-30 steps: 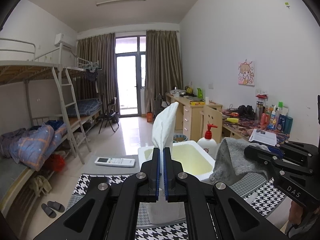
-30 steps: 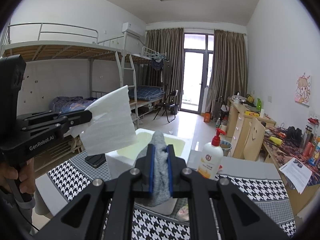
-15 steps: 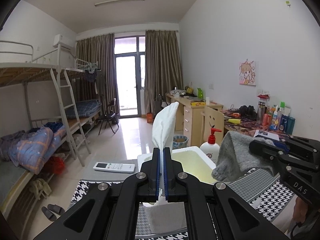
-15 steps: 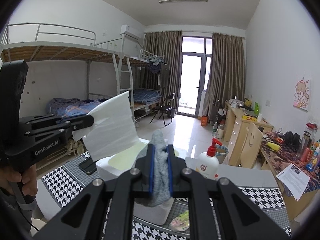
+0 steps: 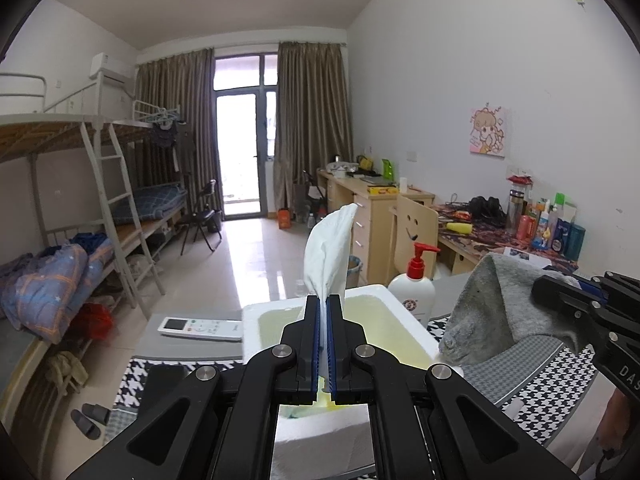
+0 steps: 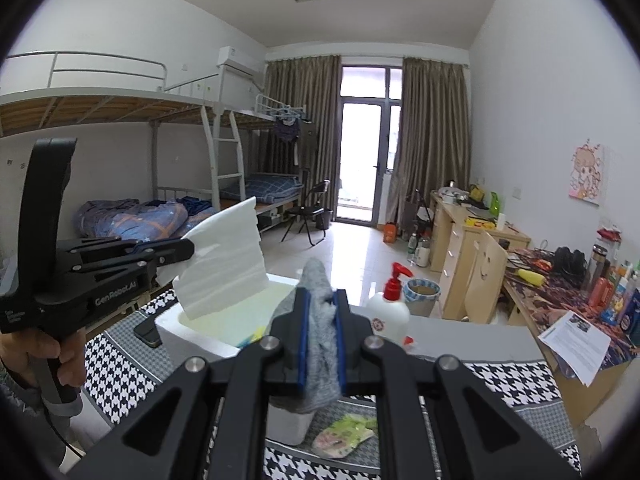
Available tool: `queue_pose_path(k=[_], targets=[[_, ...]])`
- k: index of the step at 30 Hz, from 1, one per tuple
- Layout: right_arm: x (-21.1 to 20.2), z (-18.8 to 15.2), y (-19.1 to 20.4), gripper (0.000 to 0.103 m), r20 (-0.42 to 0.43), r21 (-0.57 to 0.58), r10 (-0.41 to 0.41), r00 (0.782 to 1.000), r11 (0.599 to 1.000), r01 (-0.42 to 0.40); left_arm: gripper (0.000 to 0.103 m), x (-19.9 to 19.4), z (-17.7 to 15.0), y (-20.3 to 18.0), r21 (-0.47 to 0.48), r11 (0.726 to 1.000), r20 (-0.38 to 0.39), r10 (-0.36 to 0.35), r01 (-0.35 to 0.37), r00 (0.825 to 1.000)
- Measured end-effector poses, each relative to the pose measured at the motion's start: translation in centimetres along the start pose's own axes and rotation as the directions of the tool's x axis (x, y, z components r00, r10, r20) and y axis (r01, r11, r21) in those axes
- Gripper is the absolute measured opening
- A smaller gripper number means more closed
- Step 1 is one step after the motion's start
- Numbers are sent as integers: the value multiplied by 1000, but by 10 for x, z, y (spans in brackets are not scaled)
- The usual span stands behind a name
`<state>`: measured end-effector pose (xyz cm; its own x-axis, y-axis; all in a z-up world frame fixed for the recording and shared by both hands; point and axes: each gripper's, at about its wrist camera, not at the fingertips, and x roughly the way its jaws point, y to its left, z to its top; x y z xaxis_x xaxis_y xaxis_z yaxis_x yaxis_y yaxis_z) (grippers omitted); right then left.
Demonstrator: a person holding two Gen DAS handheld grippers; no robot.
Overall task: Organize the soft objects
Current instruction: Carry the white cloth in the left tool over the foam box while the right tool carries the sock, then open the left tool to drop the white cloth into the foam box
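Note:
My left gripper (image 5: 323,308) is shut on a white folded cloth (image 5: 326,256) and holds it above the near edge of a white foam box (image 5: 404,330). In the right wrist view the left gripper (image 6: 188,249) and its white cloth (image 6: 224,268) hang over the box's left side (image 6: 188,340). My right gripper (image 6: 321,304) is shut on a grey towel (image 6: 320,340) above the box's near right corner. In the left wrist view the grey towel (image 5: 492,312) and right gripper (image 5: 540,286) are at the right.
A pump bottle (image 5: 412,292) stands behind the box on the houndstooth tablecloth (image 6: 516,384). A white remote (image 5: 200,327) and a dark phone (image 6: 146,332) lie to the left. A small patterned packet (image 6: 344,434) lies in front of the box. Desks and bunk beds line the room.
Both grippers have risen a little with their cloths; the box and table sit lower in both views. Both stay shut.

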<state>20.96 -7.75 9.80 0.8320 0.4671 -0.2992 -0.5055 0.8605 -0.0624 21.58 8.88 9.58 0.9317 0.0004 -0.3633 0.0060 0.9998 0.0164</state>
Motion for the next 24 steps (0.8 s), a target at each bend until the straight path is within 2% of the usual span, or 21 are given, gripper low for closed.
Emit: queue_pose_path(k=[11,24], targets=[[1,-10,-15,14,-31,23,-57,998,998,58,3,25,-1,-15,9,999,-42,-47,48,998],[4,-10,-15,14,-45,37,-57,997,998,59,3,45,-5,-17,6,1000,-88,-12,13,996]])
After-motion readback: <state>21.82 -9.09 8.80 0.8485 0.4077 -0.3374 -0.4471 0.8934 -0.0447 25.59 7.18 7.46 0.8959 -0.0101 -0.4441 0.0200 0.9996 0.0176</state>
